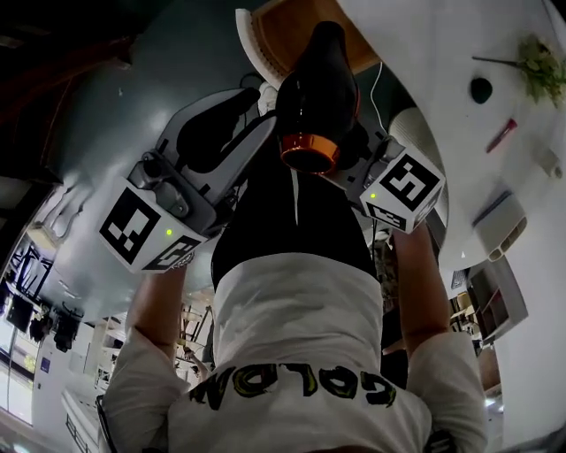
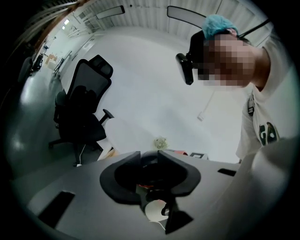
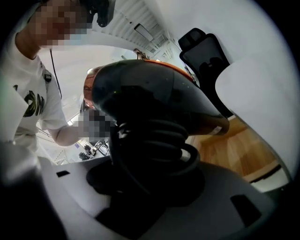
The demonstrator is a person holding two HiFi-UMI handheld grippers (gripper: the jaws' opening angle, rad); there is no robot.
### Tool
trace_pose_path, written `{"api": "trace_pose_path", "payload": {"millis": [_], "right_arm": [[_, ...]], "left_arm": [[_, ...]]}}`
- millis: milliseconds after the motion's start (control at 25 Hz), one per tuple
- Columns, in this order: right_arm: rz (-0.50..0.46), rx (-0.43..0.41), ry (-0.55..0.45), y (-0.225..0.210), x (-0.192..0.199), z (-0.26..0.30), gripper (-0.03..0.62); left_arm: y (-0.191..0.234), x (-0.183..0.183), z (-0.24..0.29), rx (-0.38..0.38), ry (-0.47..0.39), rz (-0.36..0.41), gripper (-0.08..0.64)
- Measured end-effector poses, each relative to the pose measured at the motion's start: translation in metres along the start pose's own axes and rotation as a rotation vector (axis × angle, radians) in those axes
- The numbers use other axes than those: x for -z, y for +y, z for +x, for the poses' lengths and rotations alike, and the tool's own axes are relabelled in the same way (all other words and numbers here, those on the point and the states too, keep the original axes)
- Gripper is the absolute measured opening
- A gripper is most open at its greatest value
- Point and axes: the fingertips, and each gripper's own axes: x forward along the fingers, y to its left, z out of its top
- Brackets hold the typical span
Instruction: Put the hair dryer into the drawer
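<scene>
In the head view, the hair dryer (image 1: pixel 317 88) is held over the open wooden drawer (image 1: pixel 265 26), with its orange-ringed end turned away from the drawer. Only the right gripper view shows the grip: the right gripper (image 3: pixel 150 161) is clamped on the handle, where the black cord is wound. The left gripper (image 2: pixel 150 176) is on the near side of the drawer, its jaws wide apart and holding nothing.

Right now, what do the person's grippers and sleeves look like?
The left gripper and the right gripper have pale grey bodies and black curved jaws. Each carries a white cube with black square markers and a small green light: left cube, right cube. The person wears a white short-sleeved shirt.
</scene>
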Motion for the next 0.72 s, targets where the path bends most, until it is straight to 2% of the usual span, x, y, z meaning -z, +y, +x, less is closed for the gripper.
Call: {"api": "trace_pose_path", "payload": {"millis": [160, 360, 600, 720], "right_arm": [[0.033, 0.047, 0.062, -0.031, 0.014, 0.001, 0.245], [0.030, 0.127, 0.171, -0.073, 0.032, 0.003, 0.245], [0.038, 0.273, 0.289, -0.116, 0.044, 0.008, 0.245], [0.032, 0.352, 0.346, -0.136, 0.048, 0.012, 0.245]], "left_arm": [[0.017, 0.014, 0.020, -0.014, 0.060, 0.056, 0.121], [0.041, 0.035, 0.044, -0.064, 0.165, 0.206, 0.100], [0.074, 0.060, 0.059, -0.100, 0.329, 0.323, 0.098], [0.094, 0.064, 0.070, -0.114, 0.348, 0.379, 0.097]]}}
